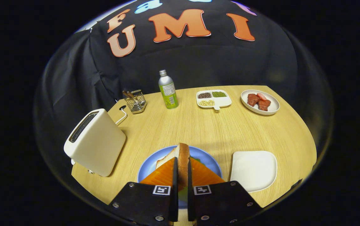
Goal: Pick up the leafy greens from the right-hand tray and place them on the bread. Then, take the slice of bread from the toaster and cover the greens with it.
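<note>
Wood table (pixel 217 131) — gripper (pixel 182 175) pinching bread slice (pixel 183 160).

Demo booth, black cloth wall (pixel 199 69), wooden table (pixel 217 128)

Gripper (pixel 182 175): two flat plates w/ silver screws, square b/w marker tags by fingers.

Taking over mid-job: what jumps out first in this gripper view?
The gripper is shut on a slice of bread, held upright on edge between its fingers, over the blue plate where a bit of leafy greens peeks out. The white toaster stands to the left of the plate and a bare white tray lies to its right. Beyond them, a green bottle stands at the table's far side.
</note>
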Demonstrator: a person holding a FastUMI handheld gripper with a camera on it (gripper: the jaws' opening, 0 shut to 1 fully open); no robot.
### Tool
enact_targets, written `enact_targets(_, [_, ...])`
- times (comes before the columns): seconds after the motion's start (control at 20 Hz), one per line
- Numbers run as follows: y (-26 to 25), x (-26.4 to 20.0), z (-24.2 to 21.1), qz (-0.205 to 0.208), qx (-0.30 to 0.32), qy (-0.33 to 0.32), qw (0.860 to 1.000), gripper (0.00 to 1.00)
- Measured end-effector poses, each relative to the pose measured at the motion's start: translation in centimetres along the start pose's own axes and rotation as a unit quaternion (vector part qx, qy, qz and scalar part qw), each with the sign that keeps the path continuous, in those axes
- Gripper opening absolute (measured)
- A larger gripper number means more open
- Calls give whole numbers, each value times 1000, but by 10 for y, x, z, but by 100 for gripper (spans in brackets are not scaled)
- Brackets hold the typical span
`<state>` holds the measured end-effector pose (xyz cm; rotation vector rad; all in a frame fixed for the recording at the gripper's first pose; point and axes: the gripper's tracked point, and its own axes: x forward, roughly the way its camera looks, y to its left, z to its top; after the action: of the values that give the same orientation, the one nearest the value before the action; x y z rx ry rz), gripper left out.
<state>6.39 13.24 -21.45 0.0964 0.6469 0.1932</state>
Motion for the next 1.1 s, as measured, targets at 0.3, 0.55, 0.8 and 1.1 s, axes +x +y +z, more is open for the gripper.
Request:
enact_targets(0.3, [-35, 6, -8, -19, -27, 19, 999, 35])
enact_targets(0.55, [-72, -11, 12, -48, -45, 6, 998, 88])
enact_targets(0.8, [-110, -48, 58, -85, -50, -41, 994, 98])
enact_targets(1.1, [-134, -99, 115, -106, -64, -110, 986, 98])
